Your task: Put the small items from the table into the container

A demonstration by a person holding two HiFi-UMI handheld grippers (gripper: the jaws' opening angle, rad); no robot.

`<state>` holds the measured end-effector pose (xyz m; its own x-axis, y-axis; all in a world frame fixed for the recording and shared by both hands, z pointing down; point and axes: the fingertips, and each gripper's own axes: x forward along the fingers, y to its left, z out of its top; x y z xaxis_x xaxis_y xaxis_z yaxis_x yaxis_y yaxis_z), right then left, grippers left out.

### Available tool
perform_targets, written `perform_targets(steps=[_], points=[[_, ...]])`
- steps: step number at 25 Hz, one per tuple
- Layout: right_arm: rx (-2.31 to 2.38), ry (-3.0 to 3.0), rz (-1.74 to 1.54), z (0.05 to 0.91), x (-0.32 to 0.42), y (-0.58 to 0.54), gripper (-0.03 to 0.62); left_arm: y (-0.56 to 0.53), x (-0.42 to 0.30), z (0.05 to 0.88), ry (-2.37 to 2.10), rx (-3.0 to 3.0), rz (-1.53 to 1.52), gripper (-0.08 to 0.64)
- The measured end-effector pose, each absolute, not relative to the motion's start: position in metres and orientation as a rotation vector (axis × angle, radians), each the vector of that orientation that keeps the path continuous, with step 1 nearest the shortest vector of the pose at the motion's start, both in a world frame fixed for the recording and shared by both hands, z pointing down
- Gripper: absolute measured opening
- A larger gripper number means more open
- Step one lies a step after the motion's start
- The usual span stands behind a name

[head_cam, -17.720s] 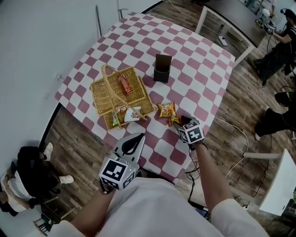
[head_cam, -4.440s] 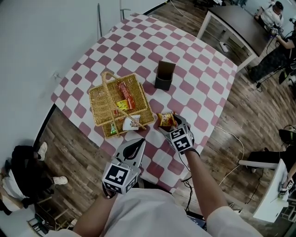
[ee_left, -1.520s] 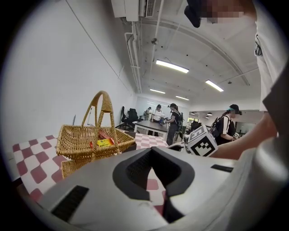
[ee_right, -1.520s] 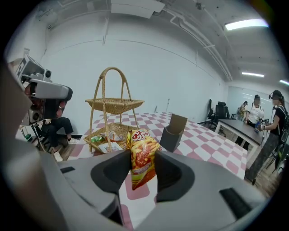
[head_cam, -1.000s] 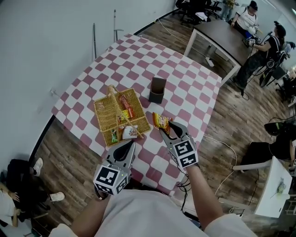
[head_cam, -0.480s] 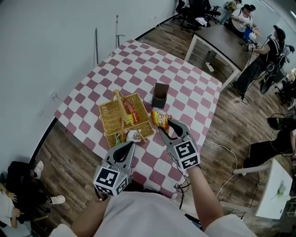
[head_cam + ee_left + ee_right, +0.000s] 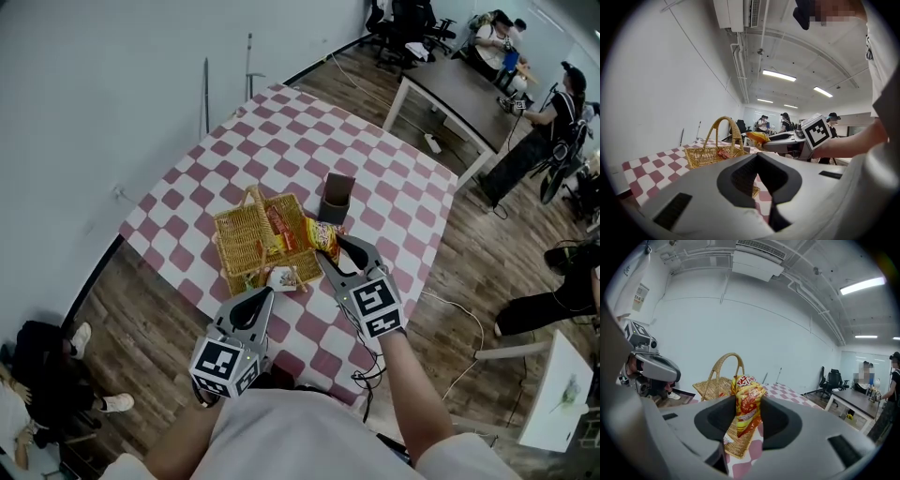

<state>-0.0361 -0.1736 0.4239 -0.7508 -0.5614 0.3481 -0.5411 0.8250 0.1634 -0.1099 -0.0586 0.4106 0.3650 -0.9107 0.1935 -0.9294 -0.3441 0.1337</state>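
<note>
My right gripper (image 7: 328,247) is shut on a yellow-orange snack packet (image 7: 323,236), which hangs in the air at the right edge of the wicker basket (image 7: 242,246). In the right gripper view the packet (image 7: 747,401) stands upright between the jaws, with the basket's handle (image 7: 725,363) behind it. The basket holds a red packet (image 7: 282,230), a white one (image 7: 281,277) and a green one (image 7: 246,279). My left gripper (image 7: 263,292) is shut and empty, just near of the basket. In the left gripper view, that gripper (image 7: 757,155) faces the basket (image 7: 705,157) and the carried packet (image 7: 757,137).
A dark open box (image 7: 336,197) stands on the checkered tablecloth (image 7: 281,141) just beyond the basket. The table's near edge lies below my grippers. A desk with people (image 7: 525,94) is at the far right, and a person (image 7: 37,361) sits at the lower left.
My right gripper has risen off the table with the snack packet and moved left to the basket's edge. The left gripper has drifted slightly.
</note>
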Motion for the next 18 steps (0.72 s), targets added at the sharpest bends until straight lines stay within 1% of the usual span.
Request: perform_targets(steps=[18], points=[[0.718,-2.615,-0.118,0.431,-0.089,-0.187,0.183,-0.053,-0.146,0.409,-1.735,2.343,0.104,-0.008]])
